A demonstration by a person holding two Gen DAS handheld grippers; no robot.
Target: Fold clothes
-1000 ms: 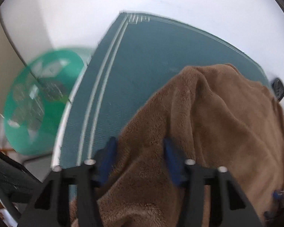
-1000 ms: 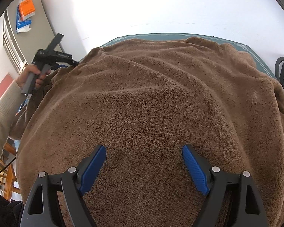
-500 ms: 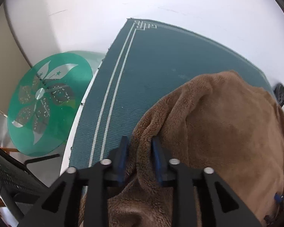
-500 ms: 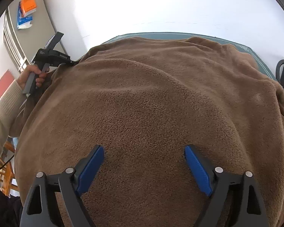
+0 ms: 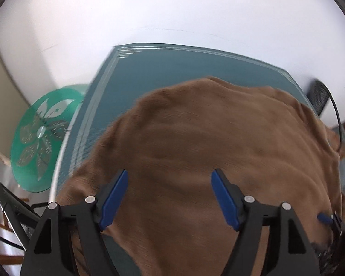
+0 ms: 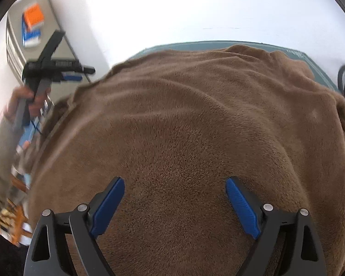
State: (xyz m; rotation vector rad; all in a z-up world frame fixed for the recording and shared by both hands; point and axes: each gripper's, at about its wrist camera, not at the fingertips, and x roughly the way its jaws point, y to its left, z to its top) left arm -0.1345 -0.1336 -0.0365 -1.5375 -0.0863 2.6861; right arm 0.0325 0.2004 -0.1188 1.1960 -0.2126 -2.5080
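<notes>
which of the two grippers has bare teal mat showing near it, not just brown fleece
The left gripper: its view shows the teal mat beyond and beside the brown fleece. The right gripper hangs over fleece almost everywhere, only a thin mat strip at the far edge.

one brown fleece garment (image 6: 195, 126), two tools (image 6: 174, 202), one teal mat (image 5: 172, 69)

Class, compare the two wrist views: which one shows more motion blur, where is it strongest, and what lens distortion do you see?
Left wrist view: the brown fleece garment and teal mat are smeared throughout. Right wrist view: the fleece pile is crisp, only the left gripper and hand blur. Both: fisheye bends the mat edges, with a dark round vignette.
</notes>
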